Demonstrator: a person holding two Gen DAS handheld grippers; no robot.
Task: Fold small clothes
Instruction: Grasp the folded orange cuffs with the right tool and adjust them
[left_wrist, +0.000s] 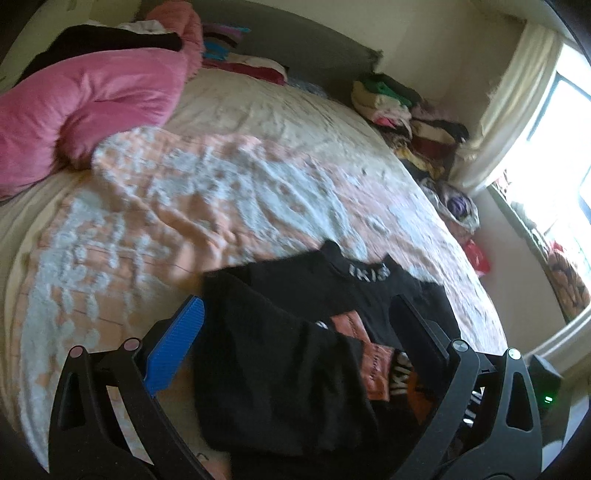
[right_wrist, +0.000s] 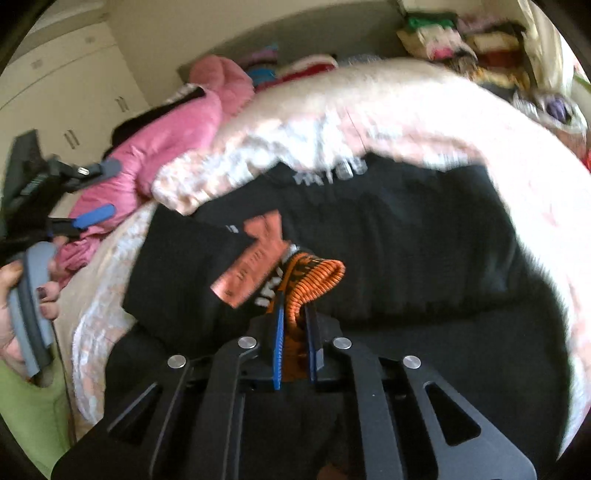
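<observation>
Black top (left_wrist: 288, 354) lies crumpled on bedspread (left_wrist: 192, 206), near edge, orange patch showing. Right gripper (right_wrist: 295, 314) clamped on top's orange ribbed cuff (right_wrist: 317, 277), pads pinching fabric. Left gripper (left_wrist: 295, 332) spread wide above top, nothing between pads (blue pad (left_wrist: 177, 339) clear of cloth). Hand (right_wrist: 14, 280) on left gripper's handle. Pink quilt (left_wrist: 85, 107) at bed's far side.

black garment (left_wrist: 280, 369) w/ orange trim, part-folded on bedspread (left_wrist: 184, 206).
</observation>
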